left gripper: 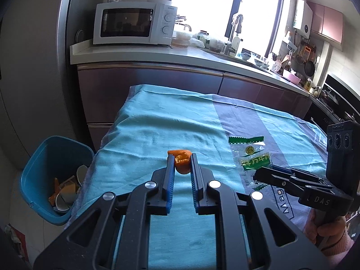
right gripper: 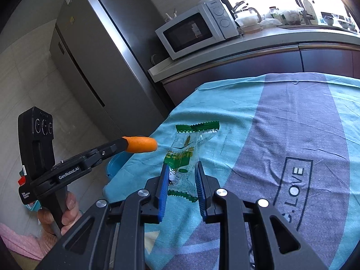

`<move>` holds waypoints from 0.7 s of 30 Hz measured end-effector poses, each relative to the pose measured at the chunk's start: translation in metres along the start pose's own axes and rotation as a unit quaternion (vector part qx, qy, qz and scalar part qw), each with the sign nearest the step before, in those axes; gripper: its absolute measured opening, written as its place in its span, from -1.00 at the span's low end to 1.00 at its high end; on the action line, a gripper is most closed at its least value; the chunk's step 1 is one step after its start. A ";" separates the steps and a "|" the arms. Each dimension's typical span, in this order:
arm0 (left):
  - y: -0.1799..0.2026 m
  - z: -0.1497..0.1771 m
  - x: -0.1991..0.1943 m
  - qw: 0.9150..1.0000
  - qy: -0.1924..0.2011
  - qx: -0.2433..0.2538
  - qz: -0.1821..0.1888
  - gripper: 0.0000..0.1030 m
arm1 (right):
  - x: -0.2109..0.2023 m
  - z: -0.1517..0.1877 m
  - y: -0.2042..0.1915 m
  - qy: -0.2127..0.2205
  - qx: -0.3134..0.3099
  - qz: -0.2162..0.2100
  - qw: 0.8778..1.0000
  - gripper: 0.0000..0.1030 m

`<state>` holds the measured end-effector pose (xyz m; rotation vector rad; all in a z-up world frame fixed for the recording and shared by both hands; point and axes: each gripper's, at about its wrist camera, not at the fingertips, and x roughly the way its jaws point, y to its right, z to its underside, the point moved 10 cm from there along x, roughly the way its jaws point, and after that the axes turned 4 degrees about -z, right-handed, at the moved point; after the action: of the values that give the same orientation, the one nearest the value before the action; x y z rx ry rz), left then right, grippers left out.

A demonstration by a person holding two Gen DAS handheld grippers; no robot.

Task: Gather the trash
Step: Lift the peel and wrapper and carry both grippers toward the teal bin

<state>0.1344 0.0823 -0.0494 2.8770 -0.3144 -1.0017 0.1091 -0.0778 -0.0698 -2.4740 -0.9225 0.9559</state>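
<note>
My left gripper (left gripper: 182, 157) is shut on a piece of orange peel (left gripper: 182, 167), held just above the teal tablecloth (left gripper: 157, 121). In the right wrist view the same peel (right gripper: 142, 144) sticks out of the left gripper (right gripper: 125, 145), beyond the table's left edge. My right gripper (right gripper: 182, 165) is shut on a clear snack wrapper with green print (right gripper: 187, 145), its far end raised off the cloth. In the left wrist view the wrapper (left gripper: 249, 155) hangs from the right gripper (left gripper: 257, 177). A blue trash bin (left gripper: 56, 157) stands on the floor left of the table, with peel and eggshells inside.
Behind the table runs a kitchen counter (left gripper: 139, 52) with a white microwave (left gripper: 132, 25) and a cluttered sink area. A grey fridge (right gripper: 94, 51) stands at the left. A hand (right gripper: 67, 209) holds each gripper's handle. The cloth has a purple band (right gripper: 292, 135).
</note>
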 end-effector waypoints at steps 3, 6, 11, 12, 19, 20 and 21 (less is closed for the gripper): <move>-0.004 0.000 -0.003 1.000 0.002 -0.002 -0.003 -0.73 | 0.005 -0.001 -0.005 -0.003 -0.004 -0.004 1.000 -0.58; -0.009 -0.001 -0.003 1.000 0.003 -0.005 -0.005 -0.73 | 0.009 -0.001 -0.008 -0.005 -0.007 -0.008 1.000 -0.58; -0.015 -0.001 -0.006 1.000 0.005 -0.009 -0.009 -0.73 | 0.013 0.000 -0.013 -0.009 -0.011 -0.014 1.000 -0.58; -0.016 -0.001 -0.006 1.000 0.006 -0.009 -0.010 -0.73 | 0.014 0.000 -0.014 -0.011 -0.012 -0.015 1.000 -0.58; -0.026 -0.001 -0.010 1.000 0.010 -0.014 -0.020 -0.73 | 0.022 -0.002 -0.021 -0.017 -0.016 -0.026 0.999 -0.58; -0.028 -0.002 -0.011 1.000 0.011 -0.014 -0.021 -0.73 | 0.024 -0.002 -0.022 -0.018 -0.017 -0.027 0.999 -0.58; -0.030 -0.002 -0.011 1.000 0.011 -0.015 -0.023 -0.73 | 0.025 -0.002 -0.024 -0.018 -0.018 -0.028 0.999 -0.58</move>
<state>0.1321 0.1138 -0.0453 2.8778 -0.2308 -0.9720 0.1139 -0.0438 -0.0683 -2.4540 -1.0244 0.9776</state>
